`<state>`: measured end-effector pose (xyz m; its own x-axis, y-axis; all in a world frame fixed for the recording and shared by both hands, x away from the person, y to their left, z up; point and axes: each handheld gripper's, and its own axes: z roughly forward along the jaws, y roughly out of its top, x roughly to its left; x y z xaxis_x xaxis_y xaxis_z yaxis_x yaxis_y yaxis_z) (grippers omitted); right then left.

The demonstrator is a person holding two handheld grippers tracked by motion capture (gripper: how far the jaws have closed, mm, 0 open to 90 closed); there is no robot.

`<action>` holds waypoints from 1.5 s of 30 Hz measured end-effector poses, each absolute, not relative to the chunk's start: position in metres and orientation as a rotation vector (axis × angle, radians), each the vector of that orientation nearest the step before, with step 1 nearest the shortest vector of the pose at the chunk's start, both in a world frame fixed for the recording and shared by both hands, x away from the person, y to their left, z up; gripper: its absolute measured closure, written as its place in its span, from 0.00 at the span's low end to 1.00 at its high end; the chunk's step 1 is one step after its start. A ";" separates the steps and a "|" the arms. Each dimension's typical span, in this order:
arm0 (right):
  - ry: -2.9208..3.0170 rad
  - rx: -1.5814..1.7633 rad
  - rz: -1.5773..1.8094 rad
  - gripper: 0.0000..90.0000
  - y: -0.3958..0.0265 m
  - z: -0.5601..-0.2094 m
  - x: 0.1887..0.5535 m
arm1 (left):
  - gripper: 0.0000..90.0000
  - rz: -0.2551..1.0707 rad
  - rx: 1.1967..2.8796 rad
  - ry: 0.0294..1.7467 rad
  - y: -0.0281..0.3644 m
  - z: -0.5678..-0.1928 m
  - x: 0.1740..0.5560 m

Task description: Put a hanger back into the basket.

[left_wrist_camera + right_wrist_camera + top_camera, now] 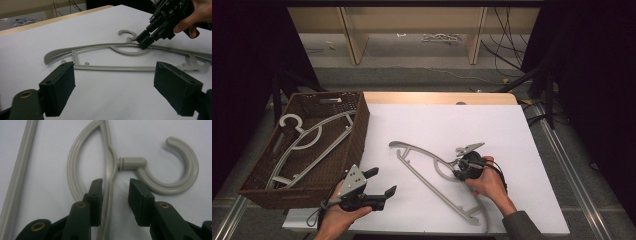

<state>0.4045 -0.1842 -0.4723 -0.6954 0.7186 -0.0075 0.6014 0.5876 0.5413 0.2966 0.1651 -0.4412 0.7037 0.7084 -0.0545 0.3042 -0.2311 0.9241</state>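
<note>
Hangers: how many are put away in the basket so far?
One hanger already lies in the basket. The second hanger is on the table; the right gripper straddles its top bar beside the hook, one pad touching, not clamped. The left gripper waits open. Left: grip, lift, put it in.

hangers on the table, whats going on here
A person works with a gripper in each hand. The right gripper is down over a grey hanger lying on the white table, straddling its top bar just beside the hook, not yet pinching it. The left gripper waits open near a wicker basket holding another hanger.
</note>
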 end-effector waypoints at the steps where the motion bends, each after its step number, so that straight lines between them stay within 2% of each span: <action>1: 2.599 1.081 0.746 0.74 -0.183 -0.472 0.404 | 0.19 0.458 1.817 0.795 0.165 -0.441 0.297; 19: 2.655 1.087 0.617 0.80 -0.172 -0.468 0.409 | 0.20 0.460 1.834 0.785 0.160 -0.444 0.301; 35: 2.690 1.073 0.577 0.92 -0.167 -0.464 0.413 | 0.21 0.460 1.830 0.781 0.157 -0.442 0.305; 45: 2.700 0.975 0.545 0.92 -0.164 -0.461 0.411 | 0.26 0.490 1.885 0.715 0.139 -0.442 0.331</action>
